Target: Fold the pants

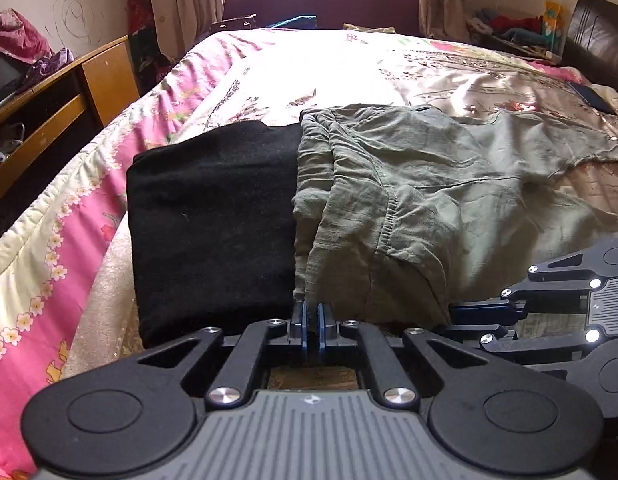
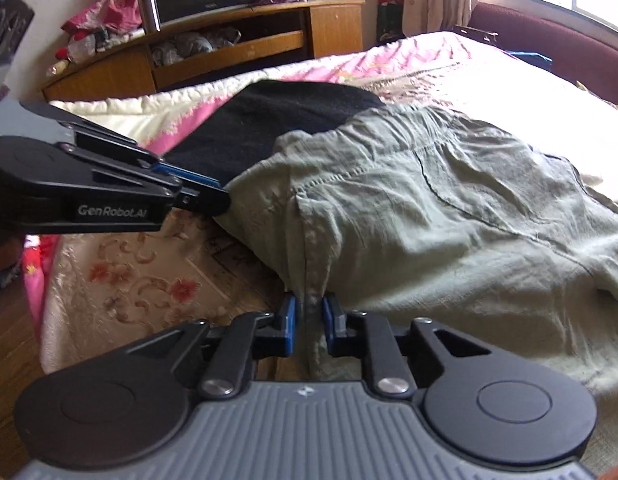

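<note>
Nearest the lens, at the near edge of the bed (image 1: 89, 168), the left gripper (image 1: 313, 320) has its blue-padded jaws drawn almost together on the near corner of the olive-green pants (image 1: 409, 200); the side-on right wrist view shows its tip (image 2: 213, 200) buried in the waistband corner, though how much cloth it holds cannot be told. A folded black garment (image 1: 213, 220) lies flat just left of that corner, touching the pants. To the right, the right gripper (image 2: 309, 320) pinches the stitched side seam, a strip of cloth running straight between its nearly closed pads. The pants stretch rightward along the near edge of the bed from the waistband, their long axis crossing both grippers' line of sight, with the legs trailing off toward the right edge. Both grippers sit low and level, side by side at the waist end, the left nearer the corner, seemingly placed to lift that end and carry it over along the legs.
</note>
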The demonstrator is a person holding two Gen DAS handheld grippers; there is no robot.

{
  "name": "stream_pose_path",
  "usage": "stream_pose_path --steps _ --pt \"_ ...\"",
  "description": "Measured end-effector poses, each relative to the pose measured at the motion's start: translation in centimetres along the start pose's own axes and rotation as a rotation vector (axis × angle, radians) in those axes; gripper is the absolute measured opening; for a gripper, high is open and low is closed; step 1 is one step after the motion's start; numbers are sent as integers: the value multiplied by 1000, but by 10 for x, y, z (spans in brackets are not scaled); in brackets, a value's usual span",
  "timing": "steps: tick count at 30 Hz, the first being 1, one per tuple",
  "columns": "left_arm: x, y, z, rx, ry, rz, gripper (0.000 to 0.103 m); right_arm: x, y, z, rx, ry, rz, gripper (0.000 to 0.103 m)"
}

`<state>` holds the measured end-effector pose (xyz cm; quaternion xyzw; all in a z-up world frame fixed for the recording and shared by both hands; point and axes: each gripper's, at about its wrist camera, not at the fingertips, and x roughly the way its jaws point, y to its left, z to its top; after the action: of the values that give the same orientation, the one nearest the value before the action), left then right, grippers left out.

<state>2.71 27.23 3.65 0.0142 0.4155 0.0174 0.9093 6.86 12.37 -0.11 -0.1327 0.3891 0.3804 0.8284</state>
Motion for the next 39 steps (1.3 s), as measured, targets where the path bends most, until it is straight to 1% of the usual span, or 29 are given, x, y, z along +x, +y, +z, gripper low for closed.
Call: stream_pose_path --steps 1,3,5,6,8,11,12,15,17,19,21,22,23,25,28,29,30,31,32,34,36,37,38,39 --pt "-3 -4 1 10 -12 8 21 -9 -5 -1 40 -11 11 18" --pt "-13 -15 4 53 -54 24 21 -35 -17 -8 93 -72 11 25" --pt "-24 -32 8 110 -94 35 24 -64 -37 -23 154 -126 -38 47" --pt "-28 -41 10 128 -110 19 24 -80 -51 -34 196 -144 -70 49" --pt "-32 -62 16 144 -127 -54 25 -109 -86 -62 304 -142 -157 49" --pt "-25 -112 21 187 -126 -194 28 -154 -143 -114 505 -119 -330 49" --pt "-20 -129 21 206 -123 -230 28 -175 -165 -138 592 -118 -404 49" --pt "0 -194 20 259 -82 -353 28 -235 -215 -202 821 -156 -610 49" --pt "10 -236 20 283 -66 -431 28 -269 -241 -241 964 -180 -724 50" --pt "15 -277 21 312 -51 -493 28 -292 -261 -276 1082 -215 -777 51" --pt "18 -311 23 353 -35 -538 29 -306 -275 -306 1187 -257 -779 51" --pt "18 -329 24 382 -30 -552 29 -309 -280 -317 1227 -285 -755 51" --pt "17 -343 25 402 -24 -560 29 -309 -285 -328 1271 -315 -709 51" --pt "16 -365 26 429 -5 -569 29 -306 -289 -339 1320 -376 -645 51" --pt "21 -390 27 469 23 -546 31 -303 -294 -341 1339 -467 -599 51" --pt "22 -394 27 478 32 -539 32 -301 -298 -341 1344 -489 -582 49" --pt "22 -398 27 485 41 -536 33 -300 -299 -339 1343 -501 -576 45" --pt "22 -402 26 489 48 -533 34 -301 -302 -338 1339 -502 -581 27" --pt "22 -404 26 492 50 -533 34 -304 -307 -341 1345 -500 -588 5" --pt "19 -406 27 492 42 -534 34 -317 -312 -348 1370 -536 -602 3" --pt "18 -407 28 483 36 -541 35 -334 -313 -352 1346 -557 -657 3" --pt "18 -407 27 480 35 -543 35 -339 -318 -352 1323 -542 -689 3" --pt "18 -407 27 482 35 -544 36 -341 -322 -350 1305 -509 -691 6" --pt "18 -407 26 485 35 -544 36 -341 -327 -349 1303 -453 -694 9"
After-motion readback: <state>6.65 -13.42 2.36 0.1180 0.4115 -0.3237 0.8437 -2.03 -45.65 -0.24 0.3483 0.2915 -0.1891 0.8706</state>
